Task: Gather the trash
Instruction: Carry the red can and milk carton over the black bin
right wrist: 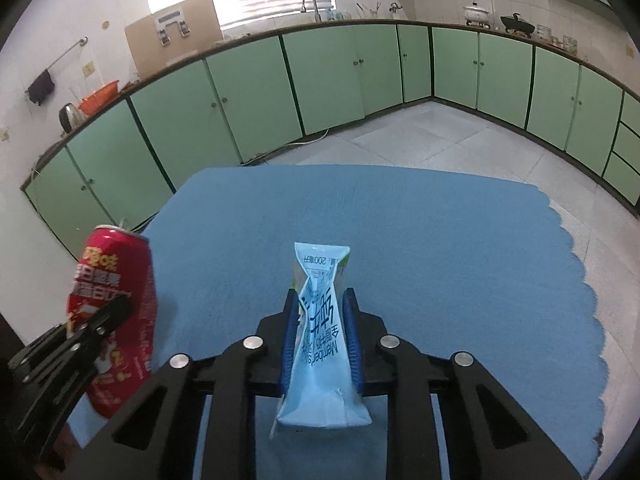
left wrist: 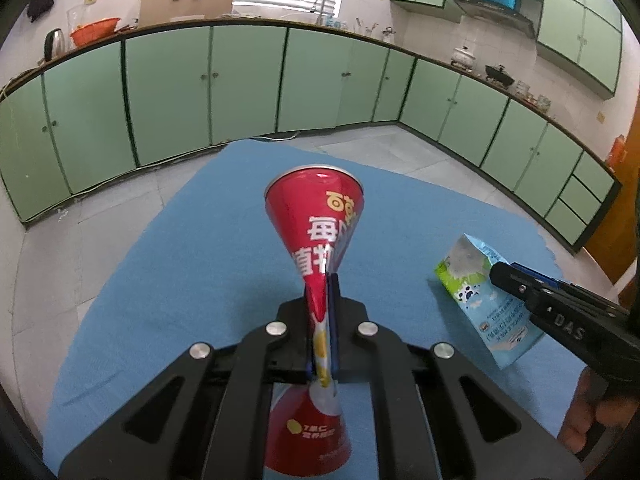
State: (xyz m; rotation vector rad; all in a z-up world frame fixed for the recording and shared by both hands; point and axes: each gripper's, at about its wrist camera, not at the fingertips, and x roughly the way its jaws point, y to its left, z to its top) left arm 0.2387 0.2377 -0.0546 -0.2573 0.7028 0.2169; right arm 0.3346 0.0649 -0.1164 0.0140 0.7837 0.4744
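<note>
The left claw [left wrist: 326, 320] is clamped on a red aluminium drink can [left wrist: 316, 216], crushing its middle flat between the blue pads so that both ends flare outward. The can is held clear above the blue cloth-covered surface [left wrist: 200, 248], silver rim pointing away from the camera. White and yellow Chinese characters run along its body; they are distorted by the crush and only partly legible. In the right wrist view the same can [right wrist: 116, 280] appears at the left edge, gripped by the left claw [right wrist: 114, 312].

The right claw [right wrist: 322, 340] is closed on a light-blue paper milk carton [right wrist: 320, 344], pinching its waist between the ribbed blue pads [right wrist: 290, 340]. Readable print on the carton includes "Member's" on the side panel and "200" followed by characters on the top fold, both seen inverted. In the left wrist view the carton [left wrist: 476, 292] shows a green band, a black-and-white cow pattern and fine print too small to read, and its lower corner sits near or on the surface; contact cannot be confirmed. The right claw [left wrist: 498, 270] body carries the letters "DAS". A hand [left wrist: 592, 420] holds the right claw's handle at the lower right.

Green-fronted kitchen cabinets [right wrist: 248, 92] line the walls behind.
</note>
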